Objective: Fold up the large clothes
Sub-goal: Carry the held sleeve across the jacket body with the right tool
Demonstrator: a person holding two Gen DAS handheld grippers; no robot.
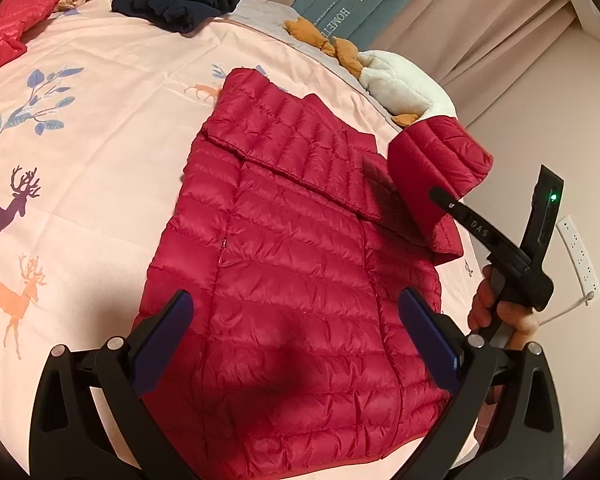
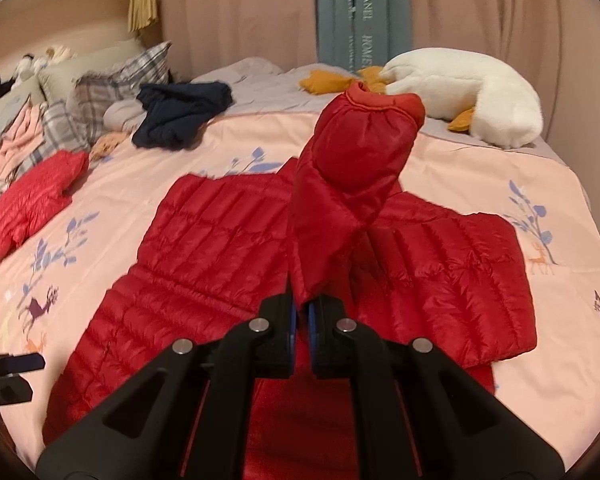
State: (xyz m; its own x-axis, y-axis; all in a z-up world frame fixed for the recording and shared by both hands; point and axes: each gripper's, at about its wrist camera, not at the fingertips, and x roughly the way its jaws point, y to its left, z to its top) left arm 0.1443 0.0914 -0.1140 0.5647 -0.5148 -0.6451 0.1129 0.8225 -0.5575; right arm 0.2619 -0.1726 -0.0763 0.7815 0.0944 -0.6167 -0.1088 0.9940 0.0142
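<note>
A red quilted down jacket (image 1: 292, 264) lies flat on the pink bedspread (image 1: 100, 120), one sleeve folded across its upper body. My left gripper (image 1: 296, 320) is open and empty, hovering over the jacket's lower body. My right gripper (image 2: 302, 312) is shut on the jacket's other sleeve (image 2: 352, 168) and holds it lifted above the jacket (image 2: 204, 248), cuff upward. In the left wrist view the right gripper (image 1: 440, 196) shows at the right edge with that raised sleeve (image 1: 436, 160).
A second red jacket (image 2: 28, 200) lies at the bed's left. A dark navy garment (image 2: 180, 116) is heaped near plaid pillows (image 2: 112, 88). A white goose plush toy (image 2: 472, 92) lies at the far right. Curtains (image 2: 500, 12) hang behind the bed.
</note>
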